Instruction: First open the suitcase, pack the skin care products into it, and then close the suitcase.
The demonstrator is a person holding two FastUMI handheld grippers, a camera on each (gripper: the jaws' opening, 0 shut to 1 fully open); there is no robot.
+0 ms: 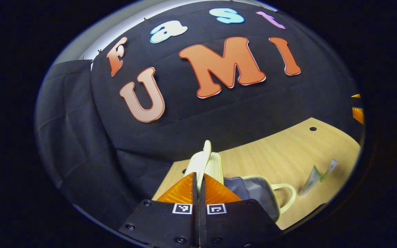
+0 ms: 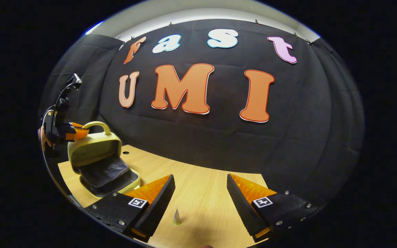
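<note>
At the bottom centre of the left gripper view, the left gripper [image 1: 198, 179] has its fingers pressed together on the edge of the suitcase [image 1: 205, 162] lid, which rises thin and pale just above the tips. In the right gripper view that same gripper sits at the far left edge, held high beside the upright lid, so the suitcase [image 2: 97, 151] stands open with its dark lining spread on the wooden table [image 2: 198, 193]. The opening step looks about done; packing comes next. The right gripper [image 2: 200, 187] hangs low over the table at the bottom of its view, fingers spread wide, with a small skin care tube [image 2: 176, 217] standing between them near the lower edge. Two more sachets [image 1: 317, 175] lie at the lower right of the left gripper view. The next move probably calls for lowering the spread fingers around the tube and pinching it
</note>
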